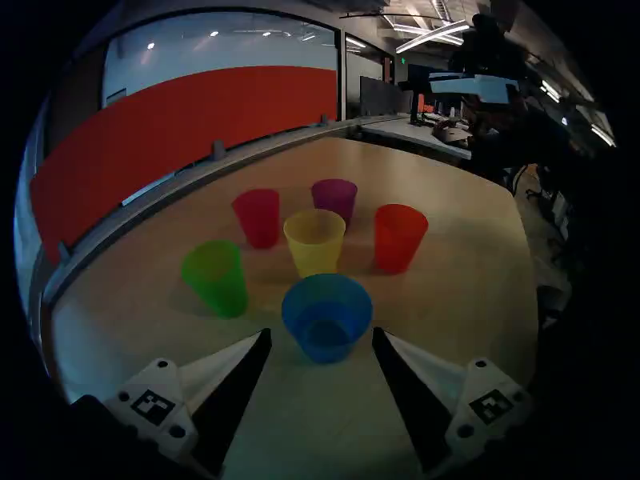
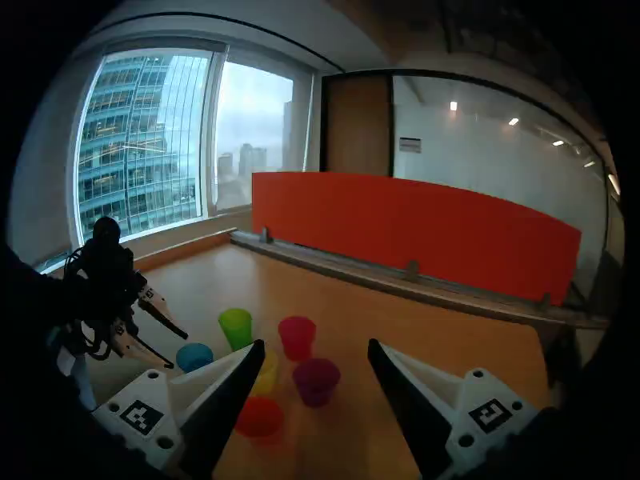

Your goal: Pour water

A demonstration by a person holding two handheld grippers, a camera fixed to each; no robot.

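Evidently this is the approach: on the wide counter (image 1: 456, 312), six coloured cups (image 1: 314, 240) cluster ahead of the left gripper (image 1: 321, 334), whose jaws stand spread and empty. The right gripper (image 2: 314, 346) hangs above them, jaws spread too. The translucent blue cup (image 1: 326, 318) sits just between the left jaws' tips; next, close squarely on it.

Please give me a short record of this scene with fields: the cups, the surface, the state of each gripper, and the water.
cups: six, all upright: blue cup, green cup, yellow cup, red cup, purple cup, orange cup
surface: wooden table
left gripper: open; blue cup just ahead of its gap, not gripped
right gripper: open, holds nothing; cups farther ahead
water: cannot tell in any cup
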